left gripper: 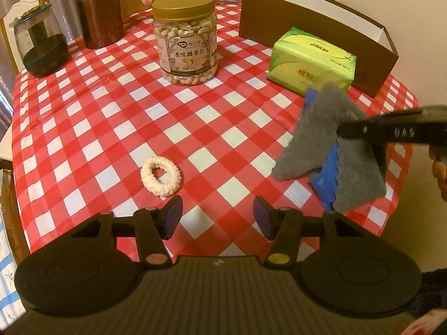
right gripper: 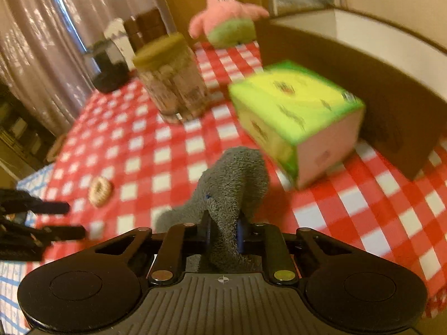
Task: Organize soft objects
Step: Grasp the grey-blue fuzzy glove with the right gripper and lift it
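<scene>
Right claw point(right gripper: 223, 233) is clamped on a grey-and-blue cloth point(left gripper: 332, 145), which hangs off the counter point(left gripper: 111, 111) at the near right, just in front of the green tissue pack point(left gripper: 313, 58). Left claw point(left gripper: 218, 215) hovers with its jaws apart and empty, the cream scrunchie point(left gripper: 160, 176) lying just beyond its left finger. Behind the tissue pack stands the open brown box point(left gripper: 321, 36) (probably where the soft things belong). Only a fold of the cloth is pinched, so a quick swing could let it slip, or its loose corners could drag across the tissue pack or catch on the box wall.
</scene>
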`<action>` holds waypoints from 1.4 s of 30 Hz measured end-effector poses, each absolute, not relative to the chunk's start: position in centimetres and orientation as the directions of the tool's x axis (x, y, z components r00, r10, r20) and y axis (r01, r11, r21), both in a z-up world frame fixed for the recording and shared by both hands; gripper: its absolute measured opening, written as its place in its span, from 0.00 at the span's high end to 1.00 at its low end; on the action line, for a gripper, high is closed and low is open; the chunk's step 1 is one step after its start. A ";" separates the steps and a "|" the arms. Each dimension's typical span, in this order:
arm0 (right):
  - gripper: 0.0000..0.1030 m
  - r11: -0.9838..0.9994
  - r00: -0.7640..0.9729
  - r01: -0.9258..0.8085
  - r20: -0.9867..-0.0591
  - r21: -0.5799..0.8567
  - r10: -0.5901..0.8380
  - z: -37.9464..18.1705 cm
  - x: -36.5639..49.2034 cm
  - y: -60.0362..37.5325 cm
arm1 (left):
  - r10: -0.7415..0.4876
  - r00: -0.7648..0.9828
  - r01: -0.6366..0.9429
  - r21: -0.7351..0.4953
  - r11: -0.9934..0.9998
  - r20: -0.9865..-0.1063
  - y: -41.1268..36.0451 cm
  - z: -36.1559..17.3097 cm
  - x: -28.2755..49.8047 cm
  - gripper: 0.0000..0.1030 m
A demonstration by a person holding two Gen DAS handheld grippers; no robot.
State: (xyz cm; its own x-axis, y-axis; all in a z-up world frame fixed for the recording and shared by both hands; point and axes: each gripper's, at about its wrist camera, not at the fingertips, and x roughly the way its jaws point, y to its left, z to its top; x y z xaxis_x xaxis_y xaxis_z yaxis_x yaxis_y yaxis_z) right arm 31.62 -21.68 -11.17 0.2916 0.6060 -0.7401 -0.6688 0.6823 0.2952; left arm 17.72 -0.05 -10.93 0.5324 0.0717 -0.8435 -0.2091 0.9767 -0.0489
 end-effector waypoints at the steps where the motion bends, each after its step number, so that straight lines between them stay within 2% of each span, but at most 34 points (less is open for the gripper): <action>1: 0.84 0.675 0.301 -0.673 -0.721 0.302 0.623 -10.6 31.6 -21.3 | 0.074 0.533 -0.211 -0.048 0.976 -0.843 0.0 -10.9 17.7 0.48; 5: 0.84 0.670 0.365 -0.670 -0.644 0.320 0.673 -9.5 31.8 -20.4 | 0.082 0.533 -0.223 -0.046 0.974 -0.842 0.3 -10.9 17.5 0.48; 7: 0.84 0.669 0.376 -0.678 -0.637 0.306 0.673 -9.8 32.0 -19.9 | 0.085 0.532 -0.229 -0.047 0.972 -0.842 0.4 -10.9 17.4 0.48; 16: 0.84 0.538 0.335 -0.843 -0.772 0.010 0.540 -12.5 28.8 -18.9 | 0.091 0.522 -0.254 -0.053 0.966 -0.848 1.1 -11.2 17.3 0.49; 18: 0.84 0.495 0.321 -0.868 -0.789 -0.025 0.524 -13.0 28.1 -18.7 | 0.089 0.518 -0.253 -0.053 0.966 -0.851 1.2 -11.4 17.4 0.49; 20: 0.84 0.465 0.272 -0.885 -0.812 -0.001 0.516 -13.5 27.9 -18.4 | 0.090 0.515 -0.253 -0.051 0.966 -0.852 1.3 -11.5 17.6 0.49; 22: 0.74 0.464 0.248 -0.885 -0.815 0.029 0.524 -13.7 27.7 -18.5 | 0.090 0.515 -0.253 -0.051 0.966 -0.853 1.3 -11.5 17.7 0.49; 24: 0.37 0.472 0.193 -0.875 -0.815 0.109 0.547 -13.8 28.1 -18.6 | 0.087 0.517 -0.254 -0.055 0.966 -0.852 1.4 -11.5 17.7 0.49; 25: 0.32 0.475 0.170 -0.867 -0.806 0.152 0.567 -13.6 28.3 -18.6 | 0.087 0.518 -0.253 -0.055 0.966 -0.851 1.5 -11.5 17.7 0.49; 27: 0.29 0.468 0.142 -0.863 -0.798 0.190 0.586 -13.5 28.6 -18.4 | 0.089 0.517 -0.255 -0.055 0.965 -0.851 1.6 -11.5 17.7 0.49; 35: 0.29 0.443 0.218 -0.896 -0.847 0.023 0.485 -15.4 27.9 -16.6 | 0.091 0.516 -0.278 -0.066 0.958 -0.852 2.3 -11.9 17.9 0.49; 37: 0.39 0.452 0.228 -0.892 -0.848 0.016 0.479 -15.7 28.1 -16.7 | 0.094 0.517 -0.284 -0.067 0.956 -0.851 2.4 -11.9 18.0 0.49; 39: 0.56 0.452 0.242 -0.892 -0.846 -0.001 0.476 -15.7 28.1 -16.7 | 0.099 0.516 -0.292 -0.066 0.954 -0.851 2.7 -12.1 18.0 0.49; 42: 0.72 0.475 0.257 -0.880 -0.842 -0.001 0.475 -15.2 28.6 -16.8 | 0.108 0.518 -0.300 -0.062 0.952 -0.848 3.1 -12.3 18.1 0.49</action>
